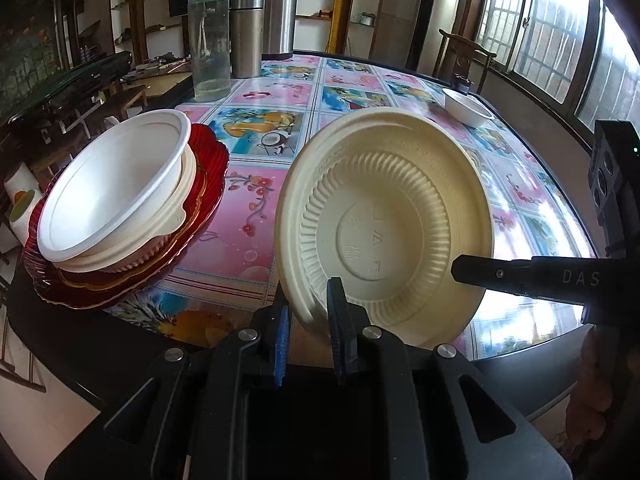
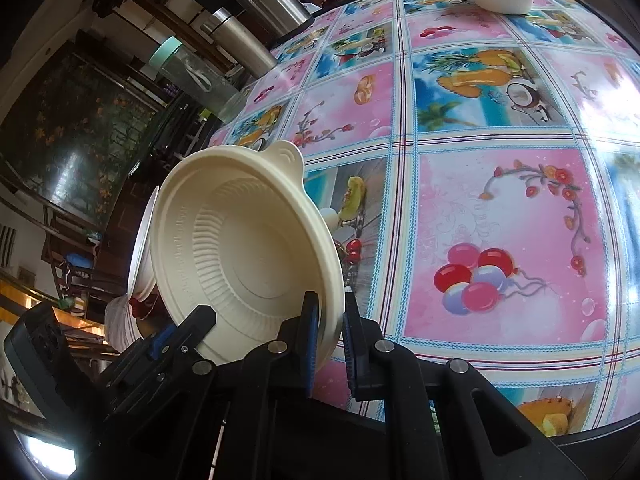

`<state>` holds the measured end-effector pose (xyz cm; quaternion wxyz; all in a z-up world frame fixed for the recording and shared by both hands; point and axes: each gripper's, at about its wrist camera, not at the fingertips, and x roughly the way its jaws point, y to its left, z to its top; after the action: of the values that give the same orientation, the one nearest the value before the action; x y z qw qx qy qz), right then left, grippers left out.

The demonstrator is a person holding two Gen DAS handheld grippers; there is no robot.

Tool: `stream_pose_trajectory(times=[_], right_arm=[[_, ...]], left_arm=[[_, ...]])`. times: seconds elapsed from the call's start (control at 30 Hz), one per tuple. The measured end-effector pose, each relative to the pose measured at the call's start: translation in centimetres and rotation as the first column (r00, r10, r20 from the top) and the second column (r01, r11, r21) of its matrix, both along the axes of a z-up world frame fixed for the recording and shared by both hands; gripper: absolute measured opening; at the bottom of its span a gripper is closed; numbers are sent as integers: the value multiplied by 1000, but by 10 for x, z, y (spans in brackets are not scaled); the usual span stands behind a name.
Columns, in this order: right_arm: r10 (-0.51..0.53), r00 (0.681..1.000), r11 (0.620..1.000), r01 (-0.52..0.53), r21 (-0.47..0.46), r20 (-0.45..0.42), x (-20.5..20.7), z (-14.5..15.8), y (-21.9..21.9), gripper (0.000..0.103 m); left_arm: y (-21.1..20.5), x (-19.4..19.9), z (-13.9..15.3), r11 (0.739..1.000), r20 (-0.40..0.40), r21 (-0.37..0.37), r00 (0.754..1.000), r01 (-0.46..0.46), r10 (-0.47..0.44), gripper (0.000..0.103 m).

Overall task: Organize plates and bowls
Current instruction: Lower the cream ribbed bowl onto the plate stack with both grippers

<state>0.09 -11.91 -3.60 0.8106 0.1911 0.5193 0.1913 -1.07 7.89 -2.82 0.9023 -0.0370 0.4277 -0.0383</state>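
Over the desk (image 1: 276,208) — a round top under a glossy cloth of pink and blue squares printed with fruit, flowers and balloons — a cream ribbed bowl (image 1: 384,224) hangs tilted in the air, its inside facing the left camera. Both tongs are clamped on it: the left tongs (image 1: 310,316) pinch its lower rim, and the right tongs (image 2: 330,336) grip the rim on the opposite side, one finger inside, one outside.

Just to the left of the bowl stands the stack (image 1: 116,200): a white bowl nested in cream ones, all on red scalloped plates (image 1: 204,184) close to the desk's near left edge. A small white bowl (image 1: 466,106) sits alone at the far right edge, well apart from everything else.

At the far left rim stand a clear bottle with a mint lid (image 1: 209,40), a steel flask (image 1: 246,36) and a larger steel jug (image 1: 278,12). Beyond are wooden shelves, a chair and barred windows (image 1: 536,28) throwing glare on the cloth.

Between the stack and the small bowl the patterned middle lies open — wide room across the centre.
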Motion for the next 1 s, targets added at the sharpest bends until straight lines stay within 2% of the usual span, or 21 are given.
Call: stream_pose_trajectory(times=[0.33,0.6,1.0], right_arm=[[18,1000,1000,-18,-19,11,5,2,14,12],[31,999,999,-30,-28,36,3,13,24,12],[101,984,995,-95,-42,149,0,62,67,13]], left_arm=[[11,-2,3,1000,20,-12,1000,-15,16,16],[25,-6,21,999,68,-25,997,-33,34,16],[84,-14,69,987,189,-44,969,-155,160,15]])
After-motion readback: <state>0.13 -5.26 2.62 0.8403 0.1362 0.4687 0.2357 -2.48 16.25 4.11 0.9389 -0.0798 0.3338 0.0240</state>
